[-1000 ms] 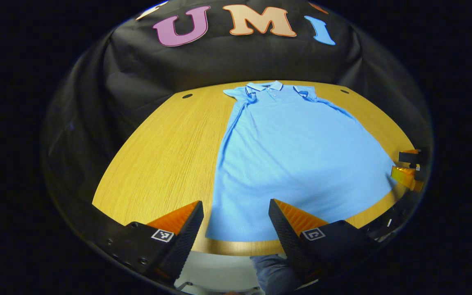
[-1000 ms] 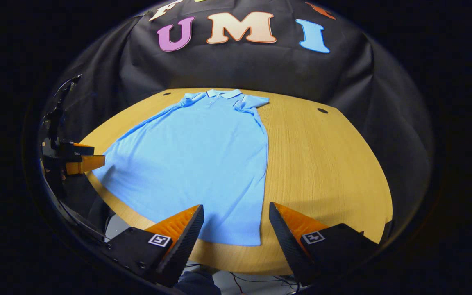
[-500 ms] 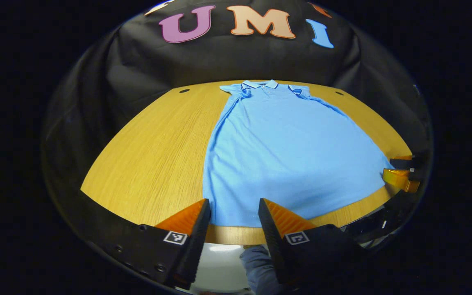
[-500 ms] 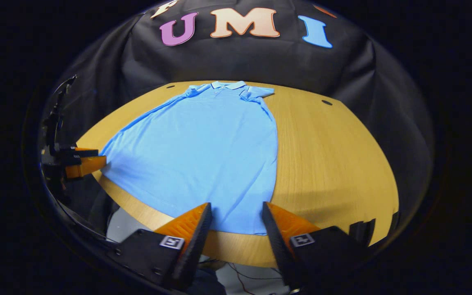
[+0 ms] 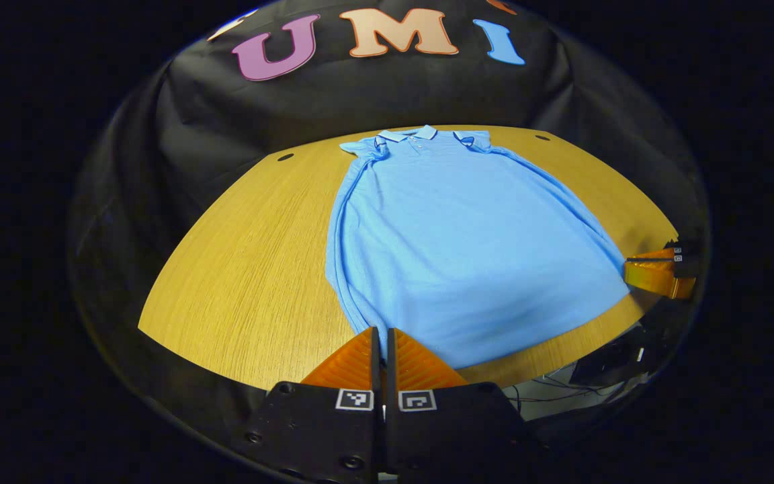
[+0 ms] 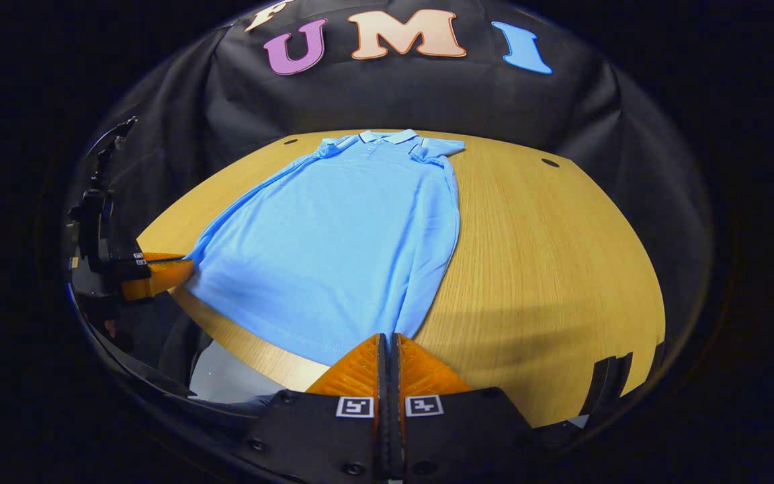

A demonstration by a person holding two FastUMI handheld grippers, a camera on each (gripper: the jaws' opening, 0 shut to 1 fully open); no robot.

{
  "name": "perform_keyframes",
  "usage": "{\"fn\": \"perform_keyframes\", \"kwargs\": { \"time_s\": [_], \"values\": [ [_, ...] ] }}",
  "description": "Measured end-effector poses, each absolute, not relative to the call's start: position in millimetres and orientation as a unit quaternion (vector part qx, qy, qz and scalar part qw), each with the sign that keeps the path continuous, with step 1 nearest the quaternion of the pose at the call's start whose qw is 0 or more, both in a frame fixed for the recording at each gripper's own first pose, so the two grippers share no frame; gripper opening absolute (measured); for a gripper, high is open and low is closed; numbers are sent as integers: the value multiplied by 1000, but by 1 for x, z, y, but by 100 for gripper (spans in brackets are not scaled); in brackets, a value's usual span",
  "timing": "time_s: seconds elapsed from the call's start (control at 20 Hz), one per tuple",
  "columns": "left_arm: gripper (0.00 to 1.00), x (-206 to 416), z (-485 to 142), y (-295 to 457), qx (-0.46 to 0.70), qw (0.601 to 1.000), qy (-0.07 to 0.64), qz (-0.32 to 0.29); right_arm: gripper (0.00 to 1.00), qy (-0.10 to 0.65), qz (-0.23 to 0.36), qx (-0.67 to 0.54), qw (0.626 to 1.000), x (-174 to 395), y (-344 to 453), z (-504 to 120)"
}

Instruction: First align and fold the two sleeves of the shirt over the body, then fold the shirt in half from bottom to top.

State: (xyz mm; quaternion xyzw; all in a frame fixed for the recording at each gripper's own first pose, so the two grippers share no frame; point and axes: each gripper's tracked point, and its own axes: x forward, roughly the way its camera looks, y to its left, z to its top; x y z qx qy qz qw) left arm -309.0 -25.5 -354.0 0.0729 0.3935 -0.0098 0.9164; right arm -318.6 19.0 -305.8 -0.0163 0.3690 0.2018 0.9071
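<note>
A light blue polo shirt [image 5: 467,235] lies face up on the wooden table [image 5: 252,269], collar at the far side, both short sleeves turned in at the shoulders. My left gripper [image 5: 381,334] is shut on the shirt's near left hem corner, and the cloth bunches into a ridge along that side. In the right gripper view the same shirt [image 6: 347,228] runs away from my right gripper [image 6: 388,338], which is shut on the near right hem corner. Each gripper also appears far off in the other's view: the right gripper [image 5: 656,274] and the left gripper [image 6: 158,275], both pinching the hem.
The round table [image 6: 548,269] has bare wood on both sides of the shirt, with small dark cable holes [image 6: 549,163] near its far edge. The near table edge runs just below the hem. The booth's black cloth wall stands behind.
Both grippers went from open to shut on the hem corners. The hem has been drawn in and raised slightly, and the shirt's sides now bunch.
</note>
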Motion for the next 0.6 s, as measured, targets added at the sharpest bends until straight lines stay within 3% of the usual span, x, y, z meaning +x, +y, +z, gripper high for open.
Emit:
{"fn": "perform_keyframes", "kwargs": {
  "time_s": [0.4, 0.6],
  "values": [
    [0, -257, -288, -32, 20, 935, 353, -23, 2, 324, 237, 35, 915, -281, 46, -249],
    [0, -221, -268, -37, 17, 940, 340, -36, 2, 293, 228, 74, 926, -236, 58, -217]
  ]
}}
